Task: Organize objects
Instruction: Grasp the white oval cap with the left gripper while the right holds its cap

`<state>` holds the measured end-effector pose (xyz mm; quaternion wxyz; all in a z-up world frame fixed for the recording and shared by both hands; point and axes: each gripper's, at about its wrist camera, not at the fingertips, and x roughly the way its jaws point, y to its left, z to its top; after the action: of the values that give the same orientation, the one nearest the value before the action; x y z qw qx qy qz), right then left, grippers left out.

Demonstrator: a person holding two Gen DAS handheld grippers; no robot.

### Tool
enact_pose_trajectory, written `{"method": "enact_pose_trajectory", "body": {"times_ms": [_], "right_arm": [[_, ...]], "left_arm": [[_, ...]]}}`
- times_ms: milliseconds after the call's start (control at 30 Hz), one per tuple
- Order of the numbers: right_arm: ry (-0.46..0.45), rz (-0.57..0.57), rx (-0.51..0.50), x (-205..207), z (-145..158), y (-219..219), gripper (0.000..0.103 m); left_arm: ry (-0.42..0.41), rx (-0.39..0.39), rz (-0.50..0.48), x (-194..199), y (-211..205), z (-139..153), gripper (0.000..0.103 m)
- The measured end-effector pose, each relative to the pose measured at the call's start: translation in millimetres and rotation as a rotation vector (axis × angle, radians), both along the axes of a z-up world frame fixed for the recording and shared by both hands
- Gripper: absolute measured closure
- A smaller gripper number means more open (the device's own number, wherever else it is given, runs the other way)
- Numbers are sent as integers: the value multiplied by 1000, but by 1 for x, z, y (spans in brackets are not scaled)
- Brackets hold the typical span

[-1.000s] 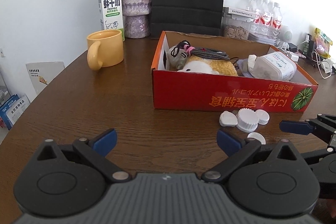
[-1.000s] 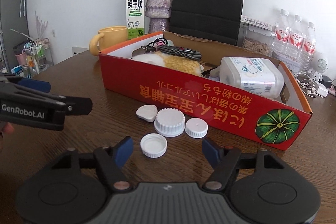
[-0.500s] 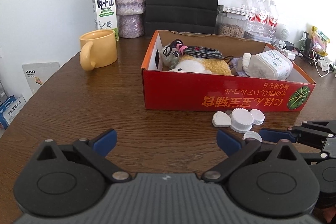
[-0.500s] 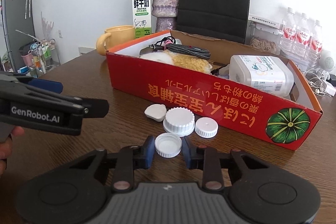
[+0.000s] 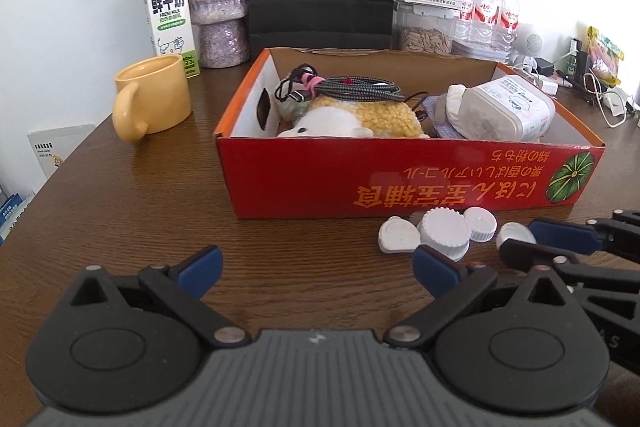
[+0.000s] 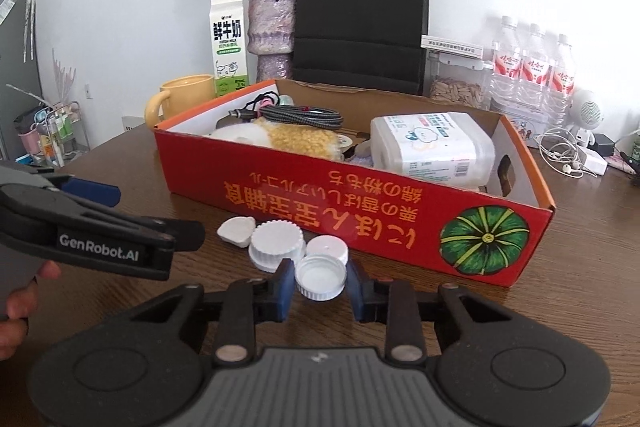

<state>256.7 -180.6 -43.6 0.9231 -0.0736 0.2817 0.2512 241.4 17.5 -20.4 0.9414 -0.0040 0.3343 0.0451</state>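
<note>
Since a second back, the right tongs (image 6: pixel 320 287) went from wide open to pinching the upturned white cap (image 6: pixel 321 277), which sits low over the surface (image 6: pixel 580 267) just in front of the red box (image 6: pixel 360 219). Left to right: left tongs (image 5: pixel 316 269) hang wide open and empty, then three more caps (image 6: pixel 276 241) wait against the box. Looks like the gripped cap goes into the box next.
</note>
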Motion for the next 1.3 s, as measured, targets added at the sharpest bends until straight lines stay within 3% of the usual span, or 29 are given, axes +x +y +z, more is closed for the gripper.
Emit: {"method": "enact_pose_trajectory", "body": {"times_ms": [533,700,833,933,1067,1300], "right_arm": [[-12,-85,37,9,-3,-35,76],[-14,-76,37,8,-4,-33,76],[-19,-72,38,7,-5,-33,76],[-29,-66,38,4,-6,-32,76],[-40,-60,36,2,-5,-30,76],[-51,-61,43,0,-5,-31,76]], "left_arm": [[29,44,5,26,-18,-14,0],[25,28,-4,27,-20,-15,6],[26,0,-30,27,-21,-15,32],[10,-20,-43,25,-22,-15,44],[-4,-46,-60,22,-21,-14,75],[-37,-53,-72,16,-21,-12,75]]}}
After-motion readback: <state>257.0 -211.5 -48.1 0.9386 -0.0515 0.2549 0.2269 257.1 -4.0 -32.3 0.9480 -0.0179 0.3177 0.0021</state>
